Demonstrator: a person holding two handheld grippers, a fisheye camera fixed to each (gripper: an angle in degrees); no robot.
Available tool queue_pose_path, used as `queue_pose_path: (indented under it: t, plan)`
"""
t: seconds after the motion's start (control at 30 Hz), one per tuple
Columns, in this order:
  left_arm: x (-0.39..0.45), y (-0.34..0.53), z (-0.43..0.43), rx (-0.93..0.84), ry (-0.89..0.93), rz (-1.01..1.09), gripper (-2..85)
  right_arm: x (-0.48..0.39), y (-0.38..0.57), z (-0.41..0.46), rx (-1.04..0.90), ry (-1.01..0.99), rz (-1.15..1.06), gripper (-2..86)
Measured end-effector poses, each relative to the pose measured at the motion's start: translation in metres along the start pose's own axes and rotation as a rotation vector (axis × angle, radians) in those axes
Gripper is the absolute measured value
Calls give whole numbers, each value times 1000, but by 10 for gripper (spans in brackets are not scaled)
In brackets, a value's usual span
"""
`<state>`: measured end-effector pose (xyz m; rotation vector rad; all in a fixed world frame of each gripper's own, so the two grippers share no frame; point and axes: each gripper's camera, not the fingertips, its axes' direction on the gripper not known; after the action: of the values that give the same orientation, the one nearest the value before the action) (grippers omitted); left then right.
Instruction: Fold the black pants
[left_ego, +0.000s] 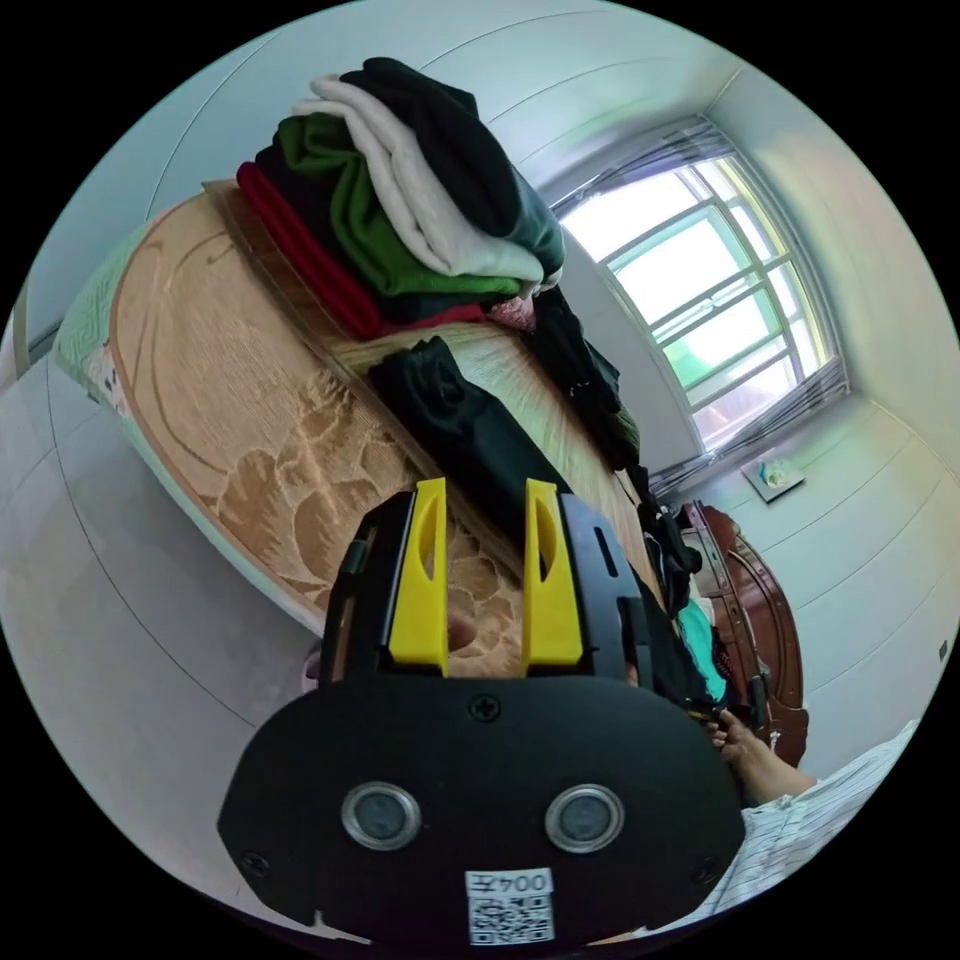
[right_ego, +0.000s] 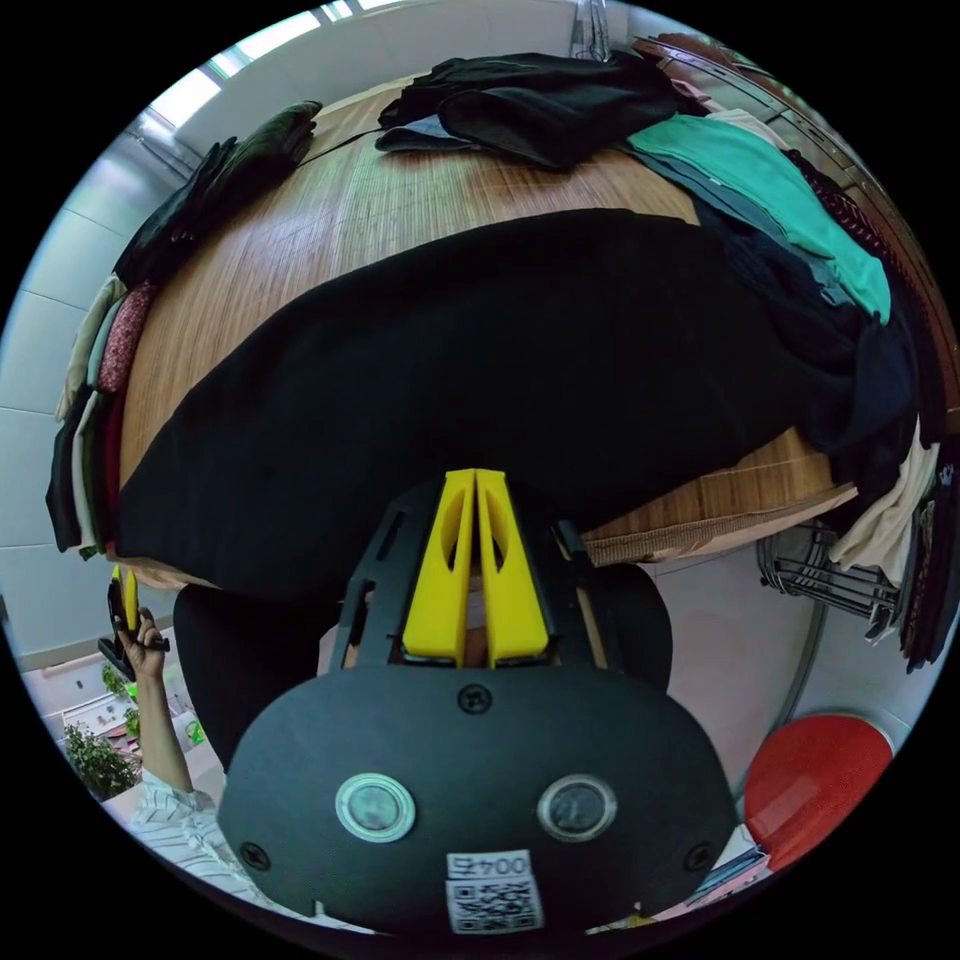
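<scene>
The black pants (right_ego: 480, 370) lie spread flat across the bamboo mat of the bed (right_ego: 340, 220), with part of them hanging over the near edge. My right gripper (right_ego: 475, 478) has its yellow jaws pressed together, the tips over the pants' near edge; no cloth shows between them. In the left gripper view the pants (left_ego: 470, 430) look like a long dark strip on the mat. My left gripper (left_ego: 485, 495) is open and empty, held off the bed's side beside the patterned valance (left_ego: 270, 470). A hand holds the left gripper (right_ego: 125, 600) beyond the bed's corner.
A stack of folded clothes (left_ego: 400, 200) stands at one end of the bed. Loose teal and dark garments (right_ego: 780, 200) pile along the other side, more dark clothes (right_ego: 540, 100) at the back. A red stool (right_ego: 815, 780) and wire rack (right_ego: 830, 580) stand on the floor.
</scene>
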<state>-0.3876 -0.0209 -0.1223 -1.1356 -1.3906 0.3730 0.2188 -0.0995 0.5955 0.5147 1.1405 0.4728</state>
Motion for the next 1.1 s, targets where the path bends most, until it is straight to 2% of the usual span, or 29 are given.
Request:
queue_pose_path:
  t: [0.4,0.7,0.93,1.1]
  plan:
    - [72,-3,-6,18,67,-76,123,-21,11,10,24,11,-2,-8]
    - [102,-10,-35,164,12,-228,133,-22,20,15,38,-34,13,-8]
    - [69,-33,-66,308,259,-423,135,-23,25,18,41,-50,12,-8]
    - [36,-54,-76,256,320,-477,143,-23,29,20,46,-54,14,-8]
